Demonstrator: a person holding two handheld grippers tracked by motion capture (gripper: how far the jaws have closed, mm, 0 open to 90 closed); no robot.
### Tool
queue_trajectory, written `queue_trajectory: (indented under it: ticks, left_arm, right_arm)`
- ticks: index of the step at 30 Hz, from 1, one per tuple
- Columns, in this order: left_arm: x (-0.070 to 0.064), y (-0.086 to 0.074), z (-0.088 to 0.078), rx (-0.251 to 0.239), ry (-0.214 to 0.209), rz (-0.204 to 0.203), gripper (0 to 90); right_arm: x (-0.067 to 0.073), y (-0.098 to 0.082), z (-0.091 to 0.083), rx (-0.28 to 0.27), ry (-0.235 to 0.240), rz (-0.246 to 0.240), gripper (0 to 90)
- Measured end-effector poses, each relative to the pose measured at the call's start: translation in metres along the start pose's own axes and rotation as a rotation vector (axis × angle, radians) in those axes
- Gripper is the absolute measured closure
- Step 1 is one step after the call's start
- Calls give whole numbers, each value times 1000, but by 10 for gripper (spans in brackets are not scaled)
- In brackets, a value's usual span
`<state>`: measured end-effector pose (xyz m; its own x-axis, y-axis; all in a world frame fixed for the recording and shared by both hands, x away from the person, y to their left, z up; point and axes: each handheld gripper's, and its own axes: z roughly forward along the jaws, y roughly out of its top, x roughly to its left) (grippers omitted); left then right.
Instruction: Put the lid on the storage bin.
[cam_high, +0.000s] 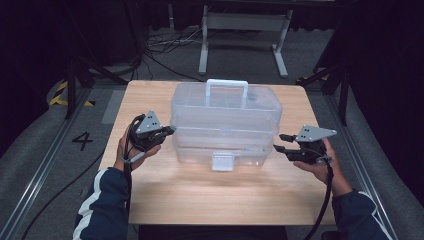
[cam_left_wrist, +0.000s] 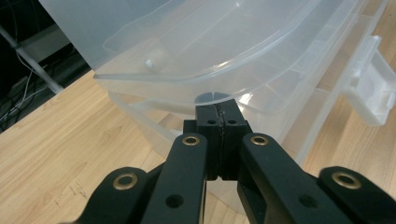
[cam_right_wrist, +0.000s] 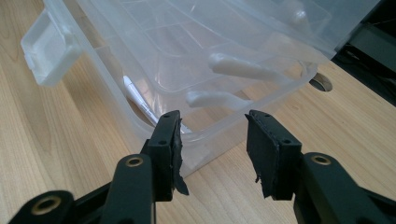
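Grippers flanking a clear box (cam_high: 225, 120) mid-table.
Left gripper (cam_left_wrist: 217, 109), jaws closed and empty, noses against the box's end, apparently steadying it; right gripper (cam_right_wrist: 212, 135), jaws half-open, faces the opposite corner, ready to grip.

Pale wood-grain table (cam_high: 165, 197) with squared corners, standing on grey carpeted floor (cam_high: 45, 145); painted number 4 (cam_high: 82, 140) on the floor to the left, beside a grey metal rail (cam_high: 37, 182) running alongside; another rail (cam_high: 345, 135) on the right. Black cables (cam_high: 165, 45) tangled on the floor behind, near the white metal frame (cam_high: 245, 30) of a stand; yellow-and-black hazard tape (cam_high: 60, 93) at far left. Dark all around, black surroundings at the edges; light falling mainly on the tabletop.
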<state>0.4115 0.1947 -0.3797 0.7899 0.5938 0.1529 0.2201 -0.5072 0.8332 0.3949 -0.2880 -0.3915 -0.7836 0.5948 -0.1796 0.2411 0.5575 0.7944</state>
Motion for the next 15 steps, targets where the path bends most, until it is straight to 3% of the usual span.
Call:
queue_trajectory:
  ticks: [15]
  left_arm:
    - [-6,-15,1,47,19,-6,900]
  right_arm:
    - [3,-2,4,19,7,-7,546]
